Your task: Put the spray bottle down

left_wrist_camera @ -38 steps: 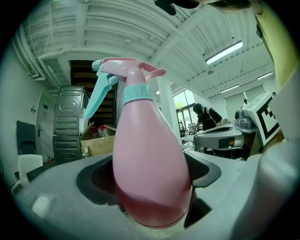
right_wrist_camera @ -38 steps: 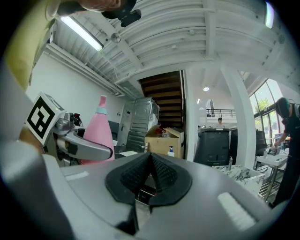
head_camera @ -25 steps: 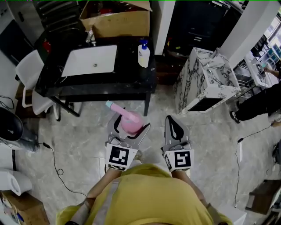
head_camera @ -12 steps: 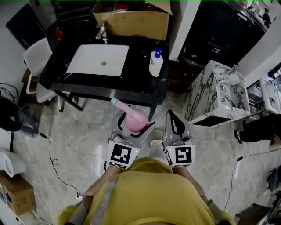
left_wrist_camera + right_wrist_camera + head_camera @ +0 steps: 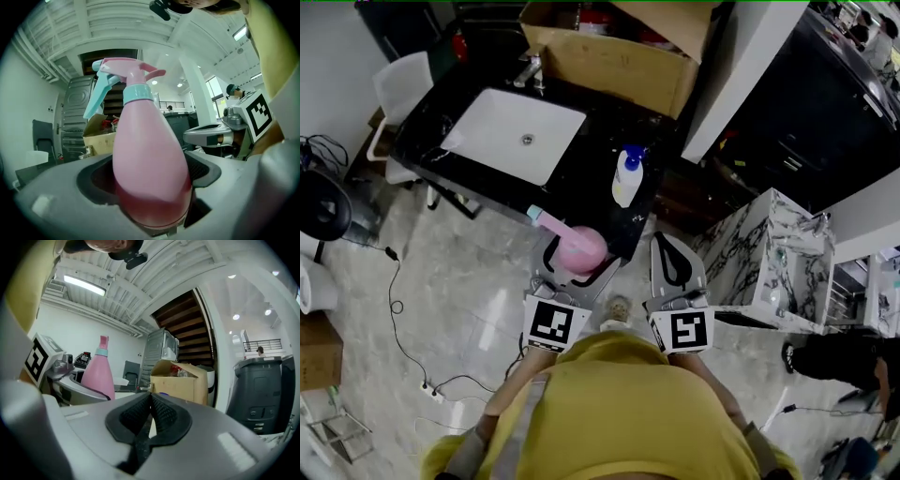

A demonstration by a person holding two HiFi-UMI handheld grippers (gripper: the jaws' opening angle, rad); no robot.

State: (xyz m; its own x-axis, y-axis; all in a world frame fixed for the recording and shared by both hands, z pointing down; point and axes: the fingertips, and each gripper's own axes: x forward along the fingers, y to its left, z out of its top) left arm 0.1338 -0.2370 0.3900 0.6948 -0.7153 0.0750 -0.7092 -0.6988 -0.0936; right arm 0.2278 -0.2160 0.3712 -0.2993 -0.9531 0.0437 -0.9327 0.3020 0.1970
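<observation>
So the whole view has slid in since a second ago: the black worktop (image 5: 600,141) used to sit well ahead with bare floor in between, and now its near edge is right under the left gripper (image 5: 577,262). The pink spray bottle (image 5: 581,248) isn't down yet. It's up in the air at that near edge, with the left jaws spread wide and clamped round its fat lower body. The right gripper (image 5: 668,253) hangs just off the worktop's near corner, jaws pressed together on nothing. What worries me is where the bottle lands. If it gets set too close to that near edge, a nudge from the jaws as they open could tip it off onto the floor. The body is round and smooth, so if the base isn't flat on the worktop at release, I'd guess it rocks or rolls. Further in on the worktop there's a white pump bottle (image 5: 626,178) that the trigger head could clip, and the sink (image 5: 514,134) beyond isn't a flat spot either.
</observation>
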